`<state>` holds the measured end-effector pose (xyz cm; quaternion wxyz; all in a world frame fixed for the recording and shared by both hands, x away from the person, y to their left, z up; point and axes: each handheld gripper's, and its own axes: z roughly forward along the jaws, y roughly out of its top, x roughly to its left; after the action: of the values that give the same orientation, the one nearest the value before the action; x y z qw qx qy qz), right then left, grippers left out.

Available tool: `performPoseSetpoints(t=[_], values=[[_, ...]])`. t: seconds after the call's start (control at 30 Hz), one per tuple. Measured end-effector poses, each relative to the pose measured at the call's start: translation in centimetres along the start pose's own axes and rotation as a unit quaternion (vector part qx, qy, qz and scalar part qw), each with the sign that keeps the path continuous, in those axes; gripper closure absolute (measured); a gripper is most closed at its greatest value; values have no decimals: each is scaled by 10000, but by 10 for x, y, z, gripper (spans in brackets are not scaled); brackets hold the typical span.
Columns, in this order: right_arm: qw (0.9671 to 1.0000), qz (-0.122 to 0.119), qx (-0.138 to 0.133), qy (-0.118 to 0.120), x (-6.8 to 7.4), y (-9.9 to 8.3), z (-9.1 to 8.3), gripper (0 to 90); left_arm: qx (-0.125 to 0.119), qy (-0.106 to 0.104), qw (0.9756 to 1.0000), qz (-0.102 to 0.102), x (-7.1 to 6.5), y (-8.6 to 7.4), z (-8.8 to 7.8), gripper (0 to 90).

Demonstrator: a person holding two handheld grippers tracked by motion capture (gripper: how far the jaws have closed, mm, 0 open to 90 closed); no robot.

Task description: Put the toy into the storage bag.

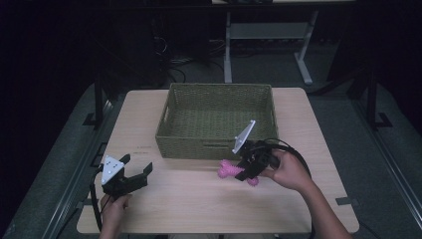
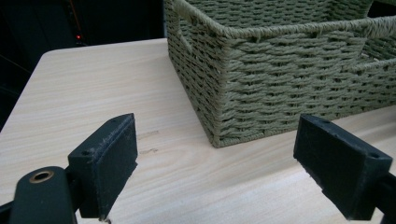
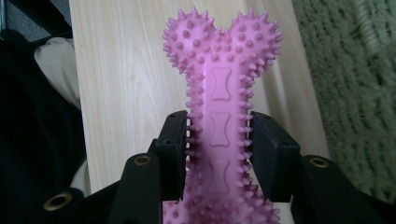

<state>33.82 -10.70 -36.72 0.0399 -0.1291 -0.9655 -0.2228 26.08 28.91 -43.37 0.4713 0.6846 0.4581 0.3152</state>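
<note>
right hand-held gripper (image 3: pixel 217 140): pinching pink bone (image 3: pixel 219 116), near basket (image 1: pixel 216 119) | left hand-held gripper (image 1: pixel 135 168): spread, empty, near-left on counter (image 1: pixel 199 199)

Dim lab: bare table (image 1: pixel 199 199), floor cables (image 1: pixel 176 62)

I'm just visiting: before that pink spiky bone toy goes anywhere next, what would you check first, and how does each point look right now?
1. Grip: right gripper jaws clamp the shaft of the pink bone toy from both sides: ok.
2. Toy lifted off the table: cannot tell.
3. Green woven basket has free space inside: ok.
4. Basket's near wall stands between toy and interior, so it needs more height: not ok.
5. Left gripper sits open near the table's left side, away from the toy: ok.
</note>
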Motion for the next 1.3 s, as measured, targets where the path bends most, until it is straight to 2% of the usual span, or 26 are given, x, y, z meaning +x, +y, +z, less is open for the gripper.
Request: performPoseSetpoints(t=[0.3, 0.37, 0.83, 1.3], values=[[9999, -31, -89, 55, -10, 11, -16, 579, -27, 14, 10000, -72, 2, 0, -1, 130], [9999, -19, -126, 72, -12, 12, -19, 579, -10, 9, 10000, -22, 1, 0, -1, 130], [9993, 25, -346, 120, -26, 17, -43, 579, -23, 15, 10000, -39, 1, 0, 0, 130], [9993, 129, -337, 85, -45, 27, -58, 579, -16, 33, 10000, -58, 5, 0, -1, 130]])
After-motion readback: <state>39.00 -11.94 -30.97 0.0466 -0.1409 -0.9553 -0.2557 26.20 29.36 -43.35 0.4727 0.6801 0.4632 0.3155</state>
